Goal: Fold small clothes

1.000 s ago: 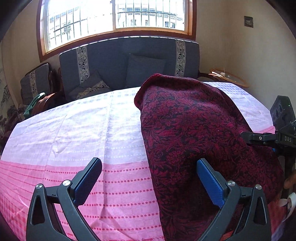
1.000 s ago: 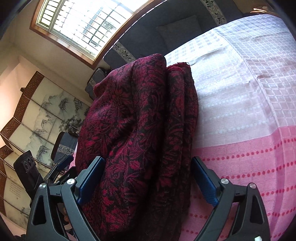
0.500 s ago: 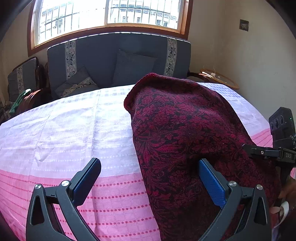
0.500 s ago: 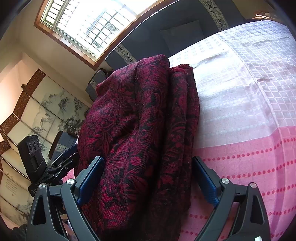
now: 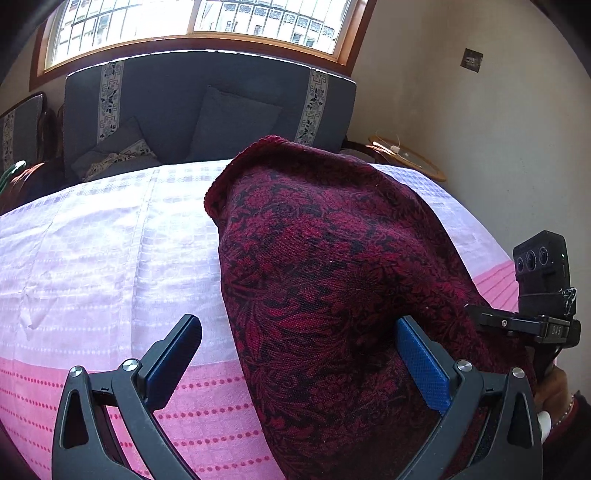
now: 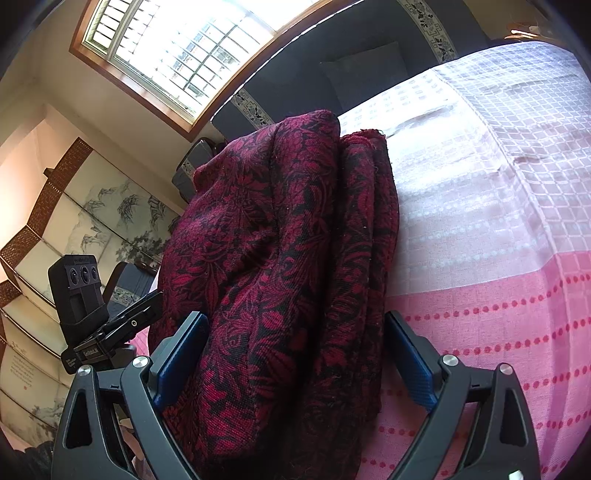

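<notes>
Garment (image 6: 280,258), dark red floral, lies bunched down the frame's centre on the pink-checked bench (image 6: 498,229). Right claw (image 6: 295,358) gapes around it, left claw (image 5: 299,363) gapes too. I'd pinch both near corners evenly before folding.

Bright daylight from the blown-out window (image 5: 192,26), fisheye-warped edges

Sunlit window (image 5: 192,22), dark sofa (image 5: 207,107), perhaps painted screen (image 6: 92,218)

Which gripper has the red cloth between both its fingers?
The right gripper: the red cloth fills its gap. The left gripper only partly straddles its edge.
</notes>
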The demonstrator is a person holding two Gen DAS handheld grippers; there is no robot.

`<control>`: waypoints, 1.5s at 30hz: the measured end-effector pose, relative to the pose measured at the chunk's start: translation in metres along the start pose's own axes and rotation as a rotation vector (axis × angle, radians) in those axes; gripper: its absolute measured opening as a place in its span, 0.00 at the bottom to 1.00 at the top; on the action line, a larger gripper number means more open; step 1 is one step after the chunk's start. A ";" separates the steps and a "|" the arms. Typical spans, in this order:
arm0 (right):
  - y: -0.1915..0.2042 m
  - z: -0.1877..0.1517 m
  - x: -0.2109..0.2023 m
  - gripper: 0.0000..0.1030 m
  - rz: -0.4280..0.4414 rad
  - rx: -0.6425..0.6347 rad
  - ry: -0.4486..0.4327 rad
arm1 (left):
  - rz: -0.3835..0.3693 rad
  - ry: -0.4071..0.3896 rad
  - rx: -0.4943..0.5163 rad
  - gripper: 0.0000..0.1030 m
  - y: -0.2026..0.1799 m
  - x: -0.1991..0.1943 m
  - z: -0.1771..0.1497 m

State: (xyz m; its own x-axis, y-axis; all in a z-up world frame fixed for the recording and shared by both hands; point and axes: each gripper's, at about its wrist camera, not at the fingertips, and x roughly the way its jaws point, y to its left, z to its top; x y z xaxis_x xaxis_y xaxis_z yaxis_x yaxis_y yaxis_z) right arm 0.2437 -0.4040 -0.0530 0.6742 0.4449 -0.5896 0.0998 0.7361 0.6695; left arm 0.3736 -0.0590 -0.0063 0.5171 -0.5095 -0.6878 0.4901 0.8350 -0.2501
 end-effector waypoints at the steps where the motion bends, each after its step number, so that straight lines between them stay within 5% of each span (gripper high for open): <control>1: -0.001 0.000 0.000 0.92 0.001 0.000 0.000 | -0.003 0.000 0.003 1.00 -0.001 0.002 0.000; 11: 0.001 0.000 0.000 0.92 0.002 -0.001 0.001 | -0.058 0.017 -0.021 1.00 0.003 0.013 0.002; 19: 0.003 0.003 0.002 0.93 0.003 -0.001 0.008 | 0.003 -0.025 0.061 1.00 -0.010 0.008 0.000; 45: -0.009 0.037 0.023 0.94 0.039 0.017 0.076 | 0.029 -0.036 0.072 1.00 -0.018 0.008 -0.006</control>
State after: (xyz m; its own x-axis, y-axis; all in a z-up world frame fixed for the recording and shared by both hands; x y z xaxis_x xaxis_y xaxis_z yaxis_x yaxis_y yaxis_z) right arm 0.2855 -0.4196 -0.0554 0.6206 0.5110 -0.5947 0.0870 0.7089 0.6999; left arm 0.3647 -0.0768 -0.0116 0.5555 -0.4938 -0.6690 0.5236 0.8328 -0.1800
